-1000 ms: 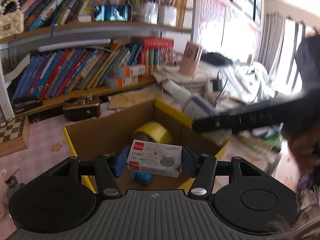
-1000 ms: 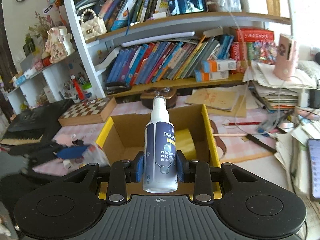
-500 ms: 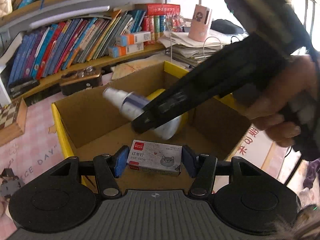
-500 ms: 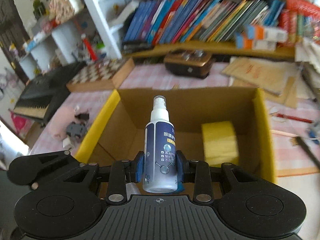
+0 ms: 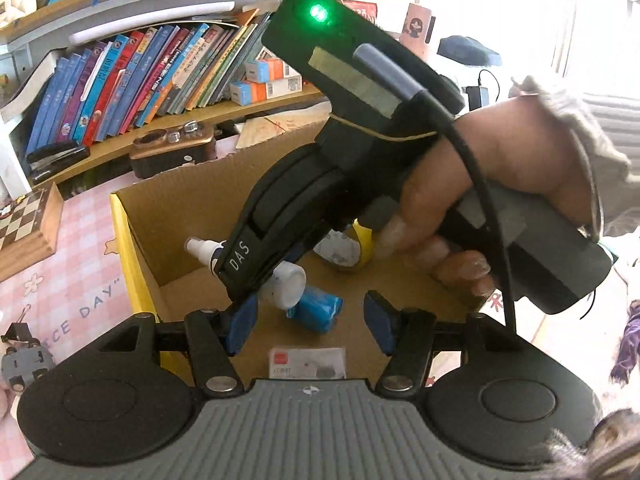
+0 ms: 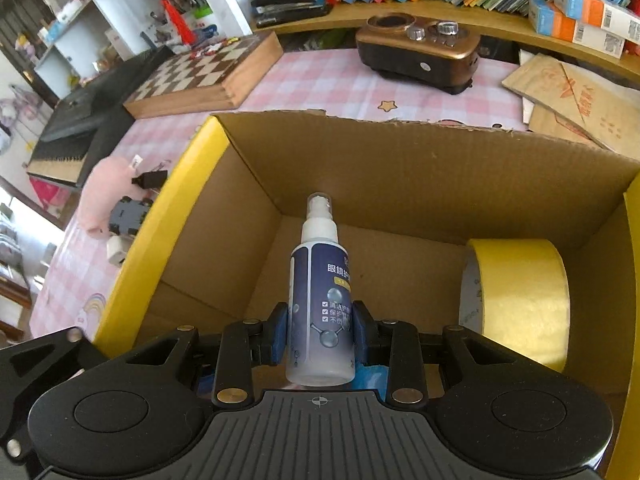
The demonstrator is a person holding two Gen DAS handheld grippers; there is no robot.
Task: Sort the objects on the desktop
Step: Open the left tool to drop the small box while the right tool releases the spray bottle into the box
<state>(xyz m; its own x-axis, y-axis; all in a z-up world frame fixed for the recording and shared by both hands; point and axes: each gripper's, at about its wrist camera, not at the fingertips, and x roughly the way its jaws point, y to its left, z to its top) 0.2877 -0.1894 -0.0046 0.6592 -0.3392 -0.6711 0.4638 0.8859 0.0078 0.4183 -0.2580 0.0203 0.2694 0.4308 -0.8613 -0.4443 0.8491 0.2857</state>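
My left gripper [image 5: 308,322] hangs over the open cardboard box [image 5: 120,240], its jaws opening. The white staple box [image 5: 307,362] sits below the blue pads, touching neither. My right gripper [image 6: 320,332] is shut on a dark blue spray bottle [image 6: 320,280] and reaches down inside the cardboard box [image 6: 192,184]. In the left wrist view the right gripper [image 5: 256,280] crosses the middle, and the spray bottle [image 5: 284,280] lies tilted low in the box. A yellow tape roll [image 6: 520,300] and a blue wrapped object [image 5: 318,308] lie on the box floor.
A person's hand [image 5: 460,200] holds the right gripper's handle. On the pink checked cloth stand a chessboard [image 6: 200,72] and a brown radio [image 6: 420,48]. A pink plush [image 6: 104,192] and a grey toy car [image 6: 128,216] lie left of the box. Bookshelves fill the back.
The left jaws spread and the staple box dropped out from between the pads. The right gripper swung down into the box with the spray bottle.
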